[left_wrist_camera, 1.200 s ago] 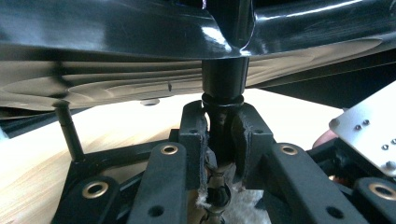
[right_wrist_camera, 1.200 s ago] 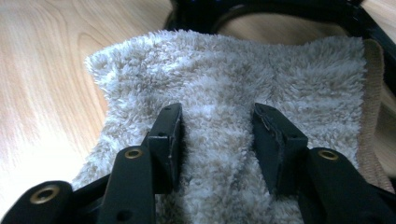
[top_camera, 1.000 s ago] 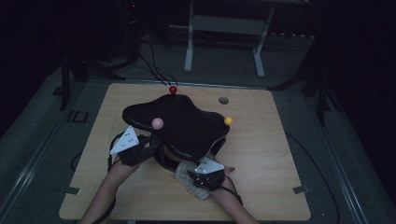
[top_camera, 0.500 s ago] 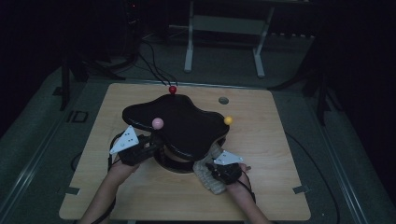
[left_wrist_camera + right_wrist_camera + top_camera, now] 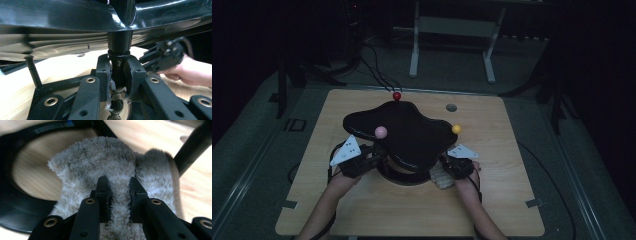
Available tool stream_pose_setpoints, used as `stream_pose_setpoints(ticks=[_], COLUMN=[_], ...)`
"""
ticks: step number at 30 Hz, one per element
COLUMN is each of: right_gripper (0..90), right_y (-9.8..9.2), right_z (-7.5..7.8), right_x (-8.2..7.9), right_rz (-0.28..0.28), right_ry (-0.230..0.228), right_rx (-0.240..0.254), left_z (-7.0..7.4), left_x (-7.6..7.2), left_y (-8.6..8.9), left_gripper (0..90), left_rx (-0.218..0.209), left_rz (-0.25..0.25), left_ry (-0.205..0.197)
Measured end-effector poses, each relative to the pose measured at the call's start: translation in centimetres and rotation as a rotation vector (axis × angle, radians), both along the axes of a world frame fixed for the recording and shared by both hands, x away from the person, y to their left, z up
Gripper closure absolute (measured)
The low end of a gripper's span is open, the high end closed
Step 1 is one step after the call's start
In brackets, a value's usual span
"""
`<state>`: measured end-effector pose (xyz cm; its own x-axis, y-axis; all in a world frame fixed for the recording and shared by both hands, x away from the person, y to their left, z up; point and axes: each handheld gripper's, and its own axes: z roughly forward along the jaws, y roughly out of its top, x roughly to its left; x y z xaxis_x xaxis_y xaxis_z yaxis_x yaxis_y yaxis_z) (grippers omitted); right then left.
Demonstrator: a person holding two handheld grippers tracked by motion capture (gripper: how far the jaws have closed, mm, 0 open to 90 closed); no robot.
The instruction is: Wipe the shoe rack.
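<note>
The left claw is clamping the black center post of the glossy black stand, just under its wide lobed top, while the right claw, having just been closing, is pinching a fold of the fluffy grey cloth at the near right of the stand's ring base on the tabletop. The step in hand looks like wiping the stand while it is being steadied. To do it well, the left claw should be holding the post firmly so the stand is not rocking, and the right claw should be keeping enough cloth bunched ahead of its jaws that fabric, not hard tips, is rubbing the base, sweeping along the ring in short arcs. Counting: 1 stand, 1 cloth, 2 claws, and 3 small balls around the stand's top, namely 1 red ball at its far edge, 1 pink ball at its left lobe and 1 yellow ball at its right lobe.
</note>
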<state>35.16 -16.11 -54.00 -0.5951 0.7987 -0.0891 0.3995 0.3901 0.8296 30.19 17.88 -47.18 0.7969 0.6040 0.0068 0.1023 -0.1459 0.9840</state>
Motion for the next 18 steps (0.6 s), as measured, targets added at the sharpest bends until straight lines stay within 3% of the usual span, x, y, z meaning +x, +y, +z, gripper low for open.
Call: stream_pose_setpoints(ticks=[2,4,9,14,16,18], right_gripper=[74.1,74.2,74.5,74.7,74.5,74.5], right_y=[0.1,-0.1,0.1,0.7,1.6,1.9], right_z=[-0.8,-1.0,-1.1,-1.3,-1.2,-1.1], right_x=[0.3,0.5,-0.2,-1.5,-2.6,-3.0], right_rz=[-0.01,-0.015,0.023,0.051,0.099,0.12], right_ry=[0.025,0.043,0.078,0.065,0.064,0.042], right_rx=[0.0,0.032,0.05,0.051,0.044,0.008], left_z=[0.0,0.0,0.0,0.0,-0.1,-0.1], left_x=[0.0,0.0,-0.1,-0.1,-0.1,-0.1], left_y=[0.0,-0.1,-0.1,-0.1,0.0,0.0], left_gripper=[75.0,75.0,75.0,75.0,74.9,74.9], left_rx=[0.002,0.004,0.003,0.002,-0.004,-0.004], left_rz=[0.003,0.004,0.008,0.009,0.006,0.006], left_ry=[-0.001,-0.001,-0.001,-0.002,-0.002,-0.002])
